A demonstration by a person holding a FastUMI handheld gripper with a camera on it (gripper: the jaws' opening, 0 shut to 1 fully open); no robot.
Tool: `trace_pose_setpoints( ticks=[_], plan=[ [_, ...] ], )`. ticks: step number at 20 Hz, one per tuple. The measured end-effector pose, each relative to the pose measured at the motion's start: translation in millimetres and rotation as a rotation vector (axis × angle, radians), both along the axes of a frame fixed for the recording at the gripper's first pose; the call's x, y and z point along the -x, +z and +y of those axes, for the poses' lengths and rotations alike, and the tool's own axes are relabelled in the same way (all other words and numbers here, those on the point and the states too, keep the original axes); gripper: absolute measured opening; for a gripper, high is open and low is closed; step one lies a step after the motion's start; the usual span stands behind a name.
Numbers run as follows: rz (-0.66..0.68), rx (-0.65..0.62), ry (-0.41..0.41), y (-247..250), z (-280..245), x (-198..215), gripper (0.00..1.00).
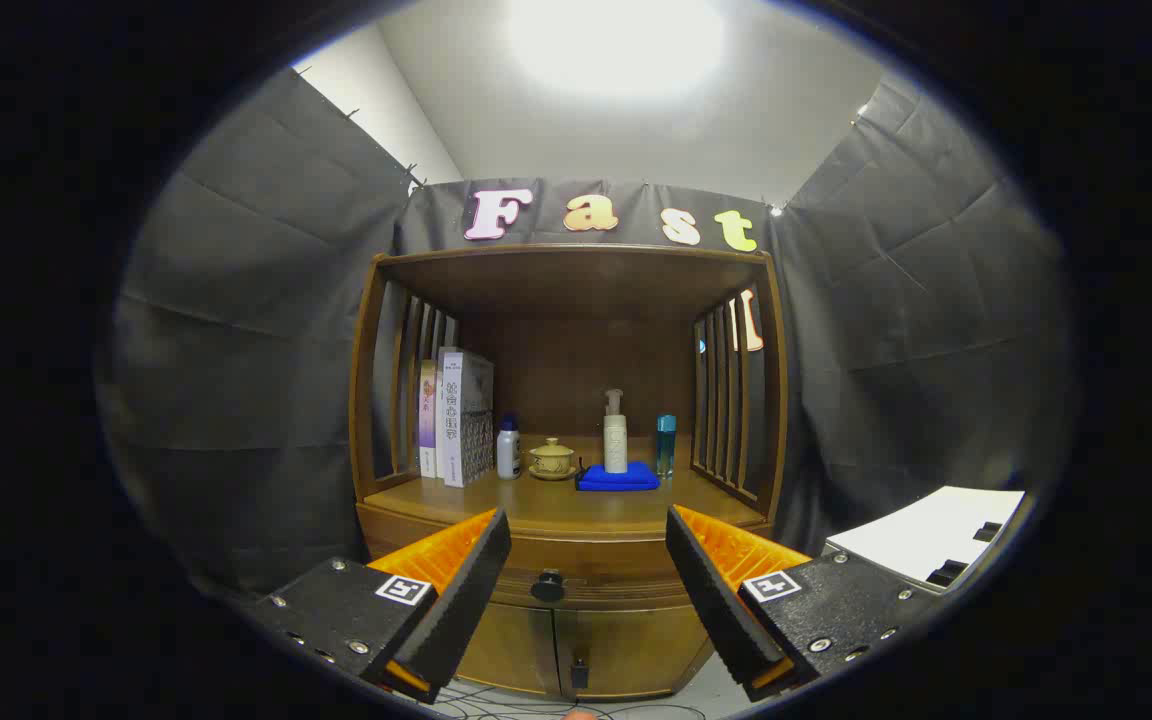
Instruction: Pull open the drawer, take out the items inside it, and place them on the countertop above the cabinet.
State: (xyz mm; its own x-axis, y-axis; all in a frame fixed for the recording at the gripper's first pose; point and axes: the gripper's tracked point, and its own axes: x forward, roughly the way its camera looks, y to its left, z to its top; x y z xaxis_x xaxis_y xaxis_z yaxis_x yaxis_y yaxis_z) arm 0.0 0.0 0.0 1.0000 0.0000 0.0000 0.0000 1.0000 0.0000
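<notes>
Brown wooden cabinet (576, 520) with a black drawer knob (547, 585); on its desk (496, 505) a blue folded cloth (618, 477), cream pump bottle (615, 432), yellow-tan lidded cup (552, 458), turquoise bottle (666, 445), white-and-purple books (456, 430).

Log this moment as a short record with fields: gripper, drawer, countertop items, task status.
gripper: gripper with fingers spread open, holding nothing, short of the cabinet
drawer: drawer shut; its dark knob lies between the fingers, beyond them
countertop items: books, white bottle, lidded cup on saucer, pump bottle standing on blue cloth, blue bottle
task status: drawer not yet opened
</notes>
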Motion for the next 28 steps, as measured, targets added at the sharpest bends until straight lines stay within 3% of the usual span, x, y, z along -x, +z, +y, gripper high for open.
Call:
trace_pose_setpoints(
  ticks=[17, 28],
  plan=[
    [0.006, -0.023, 0.022, -1, 0, -11, 0.97],
    [0.093, 0.014, 0.023, -29, 15, -90, 0.97]
  ],
)
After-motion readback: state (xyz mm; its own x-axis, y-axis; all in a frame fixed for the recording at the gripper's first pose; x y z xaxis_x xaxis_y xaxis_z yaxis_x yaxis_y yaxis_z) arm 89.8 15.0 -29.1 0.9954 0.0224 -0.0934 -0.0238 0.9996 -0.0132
